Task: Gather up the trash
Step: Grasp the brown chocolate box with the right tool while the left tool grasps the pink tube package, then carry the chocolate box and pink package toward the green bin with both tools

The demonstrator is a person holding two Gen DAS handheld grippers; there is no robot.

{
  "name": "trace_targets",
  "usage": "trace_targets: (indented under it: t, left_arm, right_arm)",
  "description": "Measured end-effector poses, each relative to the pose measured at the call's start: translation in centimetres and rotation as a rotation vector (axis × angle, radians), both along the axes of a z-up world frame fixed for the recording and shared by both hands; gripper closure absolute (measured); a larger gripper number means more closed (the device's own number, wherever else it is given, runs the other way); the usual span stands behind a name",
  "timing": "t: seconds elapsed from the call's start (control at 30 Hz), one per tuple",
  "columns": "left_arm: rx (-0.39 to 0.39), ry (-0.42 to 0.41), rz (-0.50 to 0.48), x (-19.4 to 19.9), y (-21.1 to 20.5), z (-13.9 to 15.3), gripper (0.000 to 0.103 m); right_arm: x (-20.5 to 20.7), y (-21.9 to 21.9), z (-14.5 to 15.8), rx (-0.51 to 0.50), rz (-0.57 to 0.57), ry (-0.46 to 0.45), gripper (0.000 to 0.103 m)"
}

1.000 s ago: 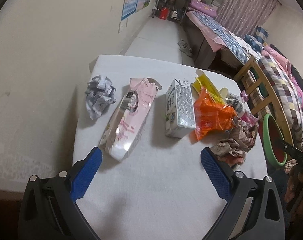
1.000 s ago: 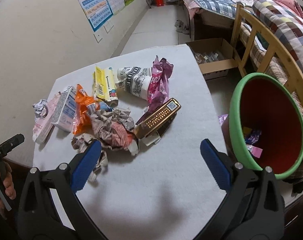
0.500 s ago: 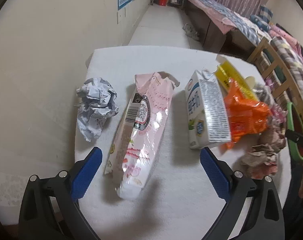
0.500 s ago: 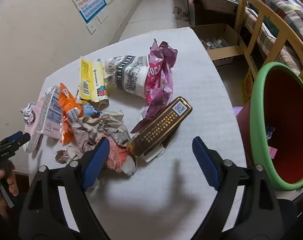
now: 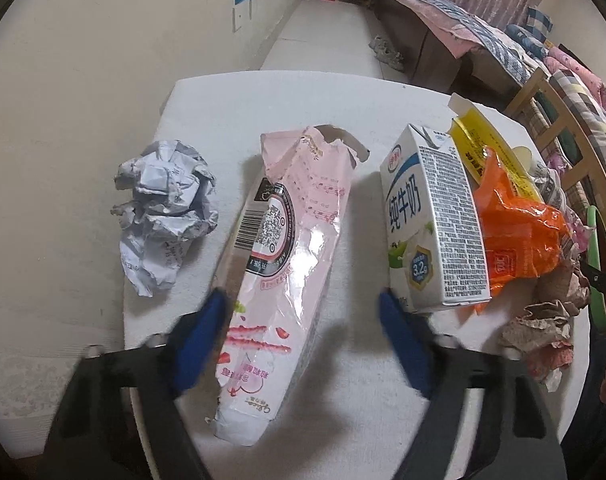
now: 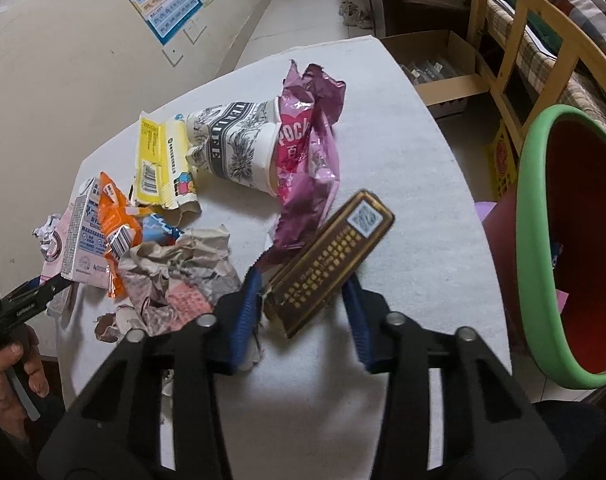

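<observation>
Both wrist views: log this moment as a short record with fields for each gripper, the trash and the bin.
left gripper: jaws closing around the pink bag, which lies flat between them
right gripper: jaws closing on the gold box, one end between them
table: white, round-cornered
other trash: crumpled white paper, milk carton, orange wrapper, yellow box, paper cup, purple wrapper, crumpled brown paper
bin: red, green rim, beside the table
</observation>
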State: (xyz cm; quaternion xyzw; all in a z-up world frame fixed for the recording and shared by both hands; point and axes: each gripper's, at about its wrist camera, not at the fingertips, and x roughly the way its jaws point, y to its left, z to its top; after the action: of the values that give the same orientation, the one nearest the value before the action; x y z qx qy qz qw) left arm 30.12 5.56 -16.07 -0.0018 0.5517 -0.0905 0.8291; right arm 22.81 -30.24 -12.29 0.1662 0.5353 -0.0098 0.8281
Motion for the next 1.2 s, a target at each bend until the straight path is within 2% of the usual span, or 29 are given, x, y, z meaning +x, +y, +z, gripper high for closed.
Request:
trace_targets:
  t: [0.07,0.17,0.37,0.63,0.97,1.2]
  left_arm:
    - [0.008,0.001,0.006,0.1,0.1,0.0,0.055]
    - [0.015,0.000,0.012,0.0,0.3,0.2,0.065]
    - [-0.004,0.011,-0.024,-0.7,0.1,0.6,0.077]
    - [-0.027,-0.019,-0.012,-2.5,-0.3,2.1,0.079]
    - [-0.046,-0.096,0.011,-6.5,0.3,6.5,0.079]
    - [-0.074,-0.134,-0.019,-9.7,-1.1,9.3,0.079]
  right_arm:
    - [0.0,0.1,0.0,0.000,0.007,0.000,0.072]
    - [-0.2,0.1,0.1,-0.013,0.011,-0.001,0.077]
    - [-1.0,-0.4,0.5,-0.041,0.006,-0.005,0.078]
    - [-2.2,-0.4,2.1,-0.081,0.021,-0.033,0.079]
    - [-4.9,0.9,5.1,-0.095,0.072,-0.088,0.079]
    - [-7.1,1.8,7.5,-0.098,0.113,-0.133,0.079]
